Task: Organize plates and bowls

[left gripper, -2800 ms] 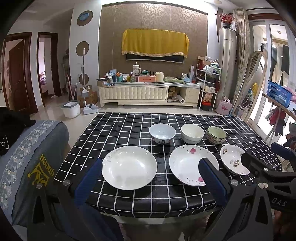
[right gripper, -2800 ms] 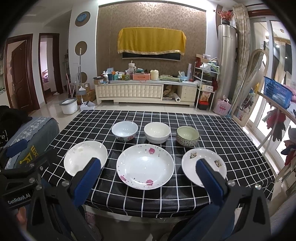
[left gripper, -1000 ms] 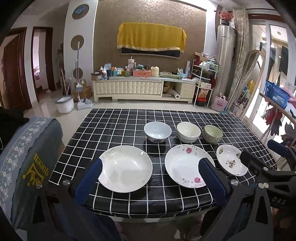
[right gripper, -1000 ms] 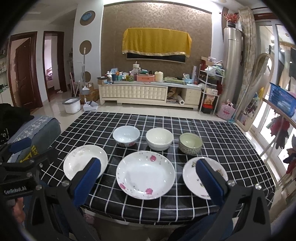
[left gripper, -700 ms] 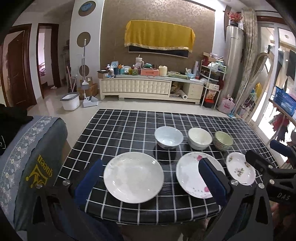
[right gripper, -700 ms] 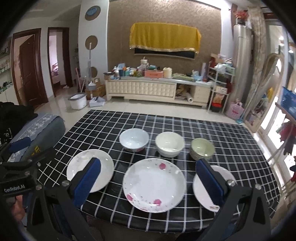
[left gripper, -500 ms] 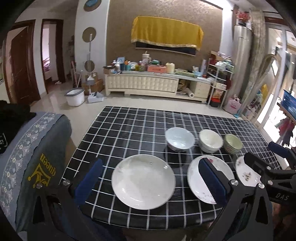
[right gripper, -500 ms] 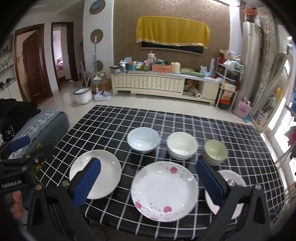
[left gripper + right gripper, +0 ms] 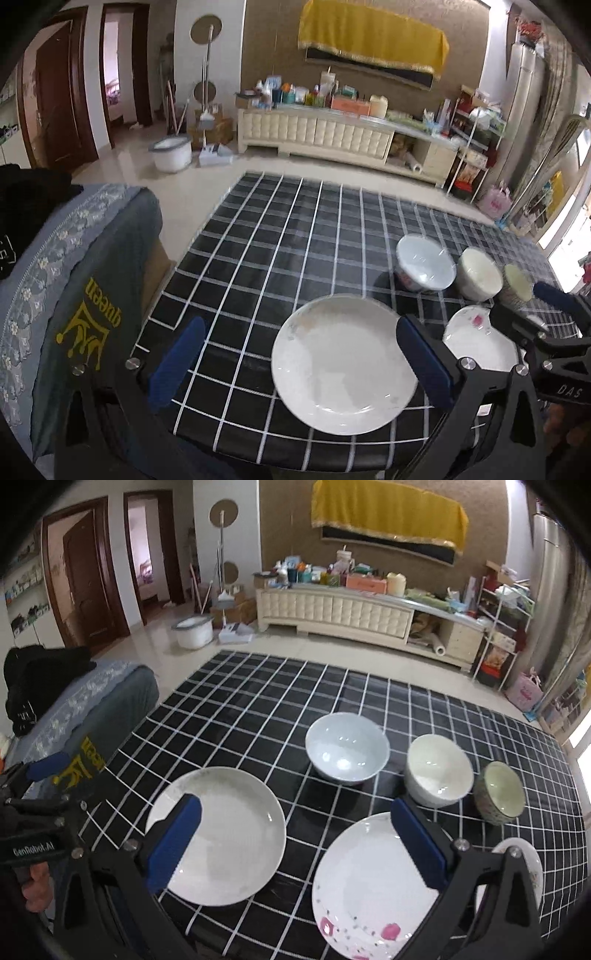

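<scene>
Both views have swung left since earlier; left gripper and right gripper, jaws spread and empty, hover over near table edge; plates near, bowls behind

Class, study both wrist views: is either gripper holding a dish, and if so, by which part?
Nothing is held. The left gripper and right gripper are both open above the table, touching neither the plain white plate nor the flowered plate.
</scene>
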The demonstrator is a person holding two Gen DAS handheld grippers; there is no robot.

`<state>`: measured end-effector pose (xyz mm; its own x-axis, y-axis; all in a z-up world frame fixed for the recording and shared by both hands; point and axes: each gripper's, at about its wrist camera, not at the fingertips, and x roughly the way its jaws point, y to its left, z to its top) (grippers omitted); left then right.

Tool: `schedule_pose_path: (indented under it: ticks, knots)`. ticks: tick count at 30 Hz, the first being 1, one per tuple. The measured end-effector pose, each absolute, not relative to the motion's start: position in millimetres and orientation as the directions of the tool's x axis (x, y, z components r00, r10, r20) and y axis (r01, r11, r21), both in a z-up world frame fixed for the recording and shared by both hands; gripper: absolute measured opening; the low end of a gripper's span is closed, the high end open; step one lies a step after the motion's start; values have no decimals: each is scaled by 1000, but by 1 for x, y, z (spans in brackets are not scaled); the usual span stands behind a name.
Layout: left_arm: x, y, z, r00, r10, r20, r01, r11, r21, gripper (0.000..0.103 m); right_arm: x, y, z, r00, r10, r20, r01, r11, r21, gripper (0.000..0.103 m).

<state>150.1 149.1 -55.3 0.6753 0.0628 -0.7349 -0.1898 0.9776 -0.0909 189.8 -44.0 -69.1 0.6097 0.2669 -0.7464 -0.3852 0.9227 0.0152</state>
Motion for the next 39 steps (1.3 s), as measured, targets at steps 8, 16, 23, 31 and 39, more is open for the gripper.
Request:
schedule_pose_path:
  ticks: [8, 16, 23, 31, 39]
  knots:
    - [168, 169, -110, 581, 27, -814, -220, 967, -125, 103, 210, -21, -109, 512, 297, -806, -446, 894, 47, 102]
    - [182, 175, -150, 491, -2, -871, -224, 966, -129, 83, 224, -10, -146, 422, 284, -861, -450, 890, 74, 80]
    - [186, 176, -176, 446, -2, -895, -223, 968, -113, 66, 228, -9, -171, 355, 259, -898, -461, 884, 73, 70]
    - [189, 171, -200, 383, -34, -923, -194, 974, -117, 46, 226, -12, -189, 325, 228, -918, -444, 894, 65, 50]
    - [190, 165, -199, 400, -71, -914, -156, 977, -144, 24, 227, -18, -191, 311, 223, -924, -400, 913, 86, 35]
